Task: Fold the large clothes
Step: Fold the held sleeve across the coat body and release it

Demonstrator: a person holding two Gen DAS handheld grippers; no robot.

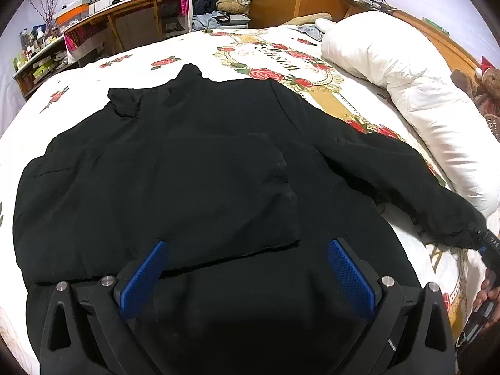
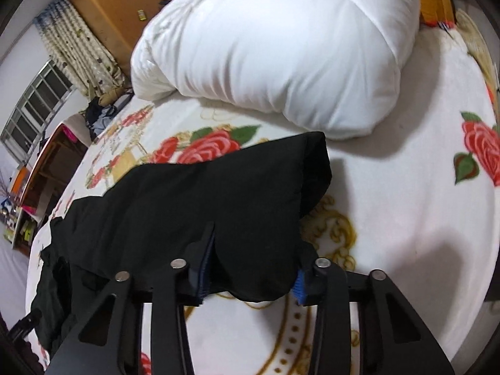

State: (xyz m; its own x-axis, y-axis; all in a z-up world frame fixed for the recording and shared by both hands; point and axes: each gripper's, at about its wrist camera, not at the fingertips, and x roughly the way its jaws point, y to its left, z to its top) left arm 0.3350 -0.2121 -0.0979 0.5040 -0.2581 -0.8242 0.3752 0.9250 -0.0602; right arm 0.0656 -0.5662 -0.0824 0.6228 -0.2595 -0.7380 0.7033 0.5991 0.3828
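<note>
**Right claw has the sleeve cuff; left claw waits spread over the hem**

The bed (image 1: pixel 93 72) fills both views, its rose-print cover taking up everything the jacket does not. I read the white duvet (image 2: pixel 281 47), bunched at the upper right of the left wrist view and across the top of the right wrist view, as pushed aside to leave a flat working space.

The black jacket (image 1: pixel 187 162) lies spread flat across the middle of the left wrist view, collar toward the top of the frame, hem toward the bottom. One sleeve seems already folded in over the body; it shows as a darker panel in the centre, though black on black makes that uncertain. The other sleeve (image 1: pixel 406 181) runs out toward the right edge of the frame, and I judge it is the next part to be brought across.

That sleeve is why my right gripper (image 2: pixel 250 278) sits where it does. In the right wrist view the cuff end bulges between its blue pads at lower centre, and the pads press in on the fabric from both sides, pinching the sleeve.

My left gripper (image 1: pixel 247 272) hangs at the bottom centre of its view, pads spread wide, nothing between them. The jacket's lower edge lies just beyond and beneath its tips; I cannot tell whether they touch the cloth.
</note>
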